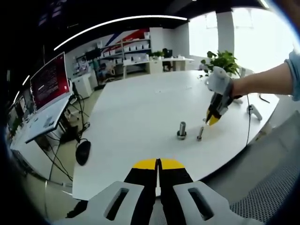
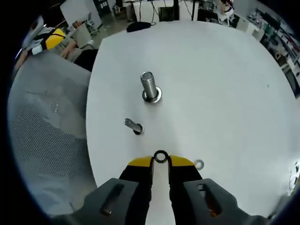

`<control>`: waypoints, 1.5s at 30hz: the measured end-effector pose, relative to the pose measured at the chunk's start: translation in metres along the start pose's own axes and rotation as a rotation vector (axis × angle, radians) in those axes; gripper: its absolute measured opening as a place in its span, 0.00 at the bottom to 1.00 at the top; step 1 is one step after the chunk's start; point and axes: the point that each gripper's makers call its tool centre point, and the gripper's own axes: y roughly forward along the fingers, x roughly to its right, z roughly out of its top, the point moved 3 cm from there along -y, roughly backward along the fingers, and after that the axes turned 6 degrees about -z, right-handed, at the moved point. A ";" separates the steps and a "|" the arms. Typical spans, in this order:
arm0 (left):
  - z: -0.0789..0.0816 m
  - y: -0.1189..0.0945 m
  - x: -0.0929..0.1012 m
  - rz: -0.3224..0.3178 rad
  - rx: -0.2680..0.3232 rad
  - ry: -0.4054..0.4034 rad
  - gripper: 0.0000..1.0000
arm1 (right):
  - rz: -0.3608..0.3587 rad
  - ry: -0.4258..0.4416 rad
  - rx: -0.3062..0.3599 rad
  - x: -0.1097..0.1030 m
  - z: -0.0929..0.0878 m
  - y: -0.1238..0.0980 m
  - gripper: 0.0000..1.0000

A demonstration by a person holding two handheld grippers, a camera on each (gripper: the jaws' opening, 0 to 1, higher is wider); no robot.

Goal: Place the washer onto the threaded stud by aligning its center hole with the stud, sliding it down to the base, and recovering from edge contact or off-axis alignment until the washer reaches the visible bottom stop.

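My right gripper (image 2: 161, 161) is shut on a small dark washer (image 2: 161, 156), pinched edge-on at its yellow tips above the white table (image 2: 220, 93). Ahead of it a thick threaded stud (image 2: 148, 86) stands upright with a washer around its base (image 2: 154, 97). A thinner stud (image 2: 133, 125) stands nearer, between that stud and my tips. In the left gripper view the right gripper (image 1: 212, 120), held by a gloved hand, hovers just right of the thin stud (image 1: 200, 133) and the thick stud (image 1: 182, 130). My left gripper (image 1: 158, 163) is shut on nothing at the table's near edge.
A loose washer (image 2: 199, 164) lies on the table right of my right tips. A grey mesh chair back (image 2: 47, 131) stands by the table's left edge. A monitor (image 1: 49, 82), a potted plant (image 1: 222, 61) and a cable (image 1: 247, 126) sit around the table.
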 end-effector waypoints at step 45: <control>-0.014 0.005 0.004 -0.035 -0.099 -0.057 0.00 | 0.045 -0.265 -0.043 -0.040 0.050 -0.006 0.14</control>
